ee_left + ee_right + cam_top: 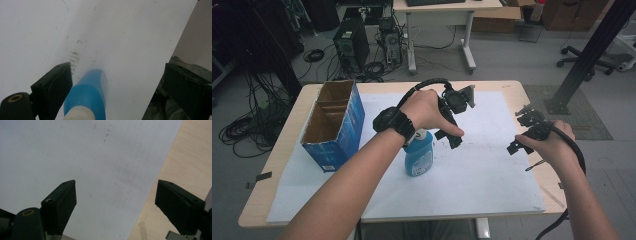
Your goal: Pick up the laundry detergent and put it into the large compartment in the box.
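A blue bottle [419, 157] with a white cap seems to lie on the white sheet [482, 170], cap toward the far side. My left gripper [447, 137] hovers over the cap end, jaws pointing back toward the person. In the left gripper view the bottle [87, 97] sits between the wide-open jaws of that gripper [117, 68], close to the left jaw and apart from the right one. My right gripper [519, 132] is held open at the sheet's right edge. In the right gripper view, bare sheet and wood lie between that gripper's [115, 183] jaws.
An open blue cardboard box [334, 125] with dividers stands at the table's left side. The wooden table's rim [552, 185] shows right of the sheet. Computer towers, cables and a desk stand on the floor beyond the table.
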`<action>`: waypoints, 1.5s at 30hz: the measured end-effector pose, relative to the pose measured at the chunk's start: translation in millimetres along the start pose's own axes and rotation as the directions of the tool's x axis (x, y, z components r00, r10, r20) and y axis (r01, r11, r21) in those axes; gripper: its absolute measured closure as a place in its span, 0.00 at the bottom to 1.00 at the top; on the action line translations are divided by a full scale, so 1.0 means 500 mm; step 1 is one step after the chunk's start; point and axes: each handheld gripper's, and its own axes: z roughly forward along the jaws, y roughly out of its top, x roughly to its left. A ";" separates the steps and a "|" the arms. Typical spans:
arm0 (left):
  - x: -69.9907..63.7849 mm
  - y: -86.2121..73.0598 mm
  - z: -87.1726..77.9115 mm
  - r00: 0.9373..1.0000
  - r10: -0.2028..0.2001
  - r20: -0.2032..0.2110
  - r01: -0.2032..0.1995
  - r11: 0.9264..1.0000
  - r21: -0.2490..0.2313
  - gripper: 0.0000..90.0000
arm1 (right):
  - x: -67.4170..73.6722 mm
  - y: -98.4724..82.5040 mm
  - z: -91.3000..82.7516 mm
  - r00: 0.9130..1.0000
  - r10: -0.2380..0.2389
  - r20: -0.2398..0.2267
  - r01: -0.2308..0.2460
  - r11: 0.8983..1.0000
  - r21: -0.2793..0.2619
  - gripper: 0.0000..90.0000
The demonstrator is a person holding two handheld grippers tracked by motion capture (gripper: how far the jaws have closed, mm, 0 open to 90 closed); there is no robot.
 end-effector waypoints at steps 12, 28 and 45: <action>0.024 -0.021 -0.007 0.999 -0.035 -0.020 0.035 0.999 0.014 0.11 | -0.001 -0.001 0.005 1.000 0.002 0.001 -0.002 1.000 0.005 0.19; 0.043 -0.055 -0.003 0.997 -0.071 -0.034 0.072 0.997 0.037 0.11 | 0.006 0.004 0.005 1.000 -0.012 0.001 0.012 1.000 0.007 0.19; 0.053 -0.082 0.022 0.995 -0.093 -0.039 0.096 0.993 0.065 0.13 | 0.013 0.006 0.010 1.000 -0.013 0.000 0.013 1.000 0.012 0.19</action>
